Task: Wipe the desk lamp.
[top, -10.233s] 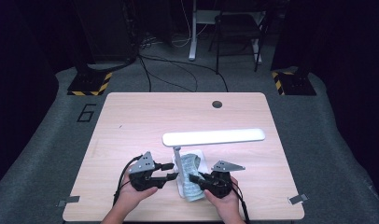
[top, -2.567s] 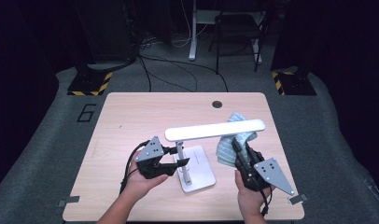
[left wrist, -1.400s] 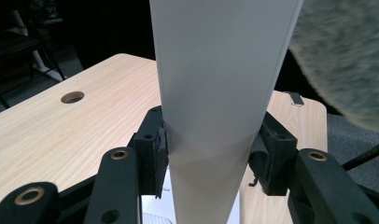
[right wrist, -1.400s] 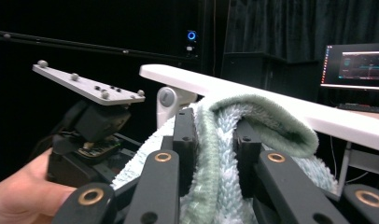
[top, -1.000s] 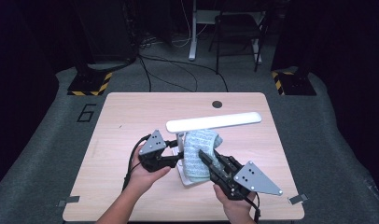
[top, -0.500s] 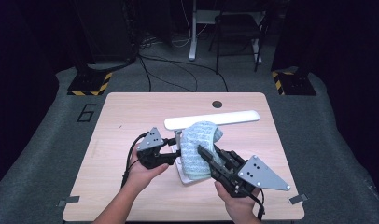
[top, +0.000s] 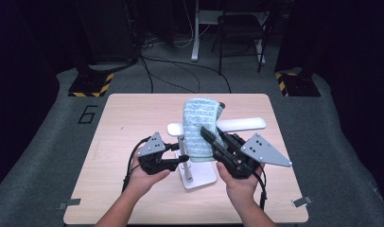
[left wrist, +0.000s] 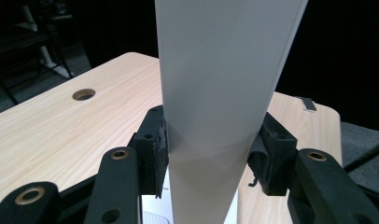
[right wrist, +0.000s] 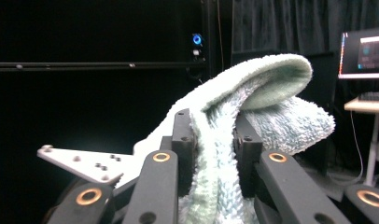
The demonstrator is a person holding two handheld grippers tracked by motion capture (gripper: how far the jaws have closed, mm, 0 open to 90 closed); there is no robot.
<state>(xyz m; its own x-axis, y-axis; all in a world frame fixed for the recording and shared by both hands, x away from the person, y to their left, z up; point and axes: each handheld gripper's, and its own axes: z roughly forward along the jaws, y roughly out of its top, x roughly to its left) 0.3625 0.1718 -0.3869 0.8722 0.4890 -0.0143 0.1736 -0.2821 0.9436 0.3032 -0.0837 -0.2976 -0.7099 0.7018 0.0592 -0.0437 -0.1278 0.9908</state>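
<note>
A: Wood first: the table (top: 133, 118) bears a white lamp (top: 237, 125), its base just in front of centre, its post upright and its flat head lying level across the top.

B: And the grippers?

A: The left gripper (top: 183, 159) sits left of the lamp post, jaws pinching the post from both sides. In the left gripper view the pads (left wrist: 160, 140) press flat on the white post (left wrist: 220, 93). The right gripper (top: 205, 133) is right of the post, jaws pressed on a folded pale green cloth (top: 199, 127). In the right gripper view the cloth (right wrist: 253, 93) bunches between the jaws and flops over beyond them.

B: Where is the cloth, relative to the lamp?

A: Held up over the post, in front of the head; whether it touches the head I cannot tell.

B: So which step?

A: I judge it to be wiping the lamp: one side steadies it, the other brings the cloth to it.

B: Next move?

A: Probably laying the cloth against the head and drawing it along, with the left grip kept firm so that the lamp does not tip or slide. The cloth is soft and loose, so a light, even press should do.
</note>
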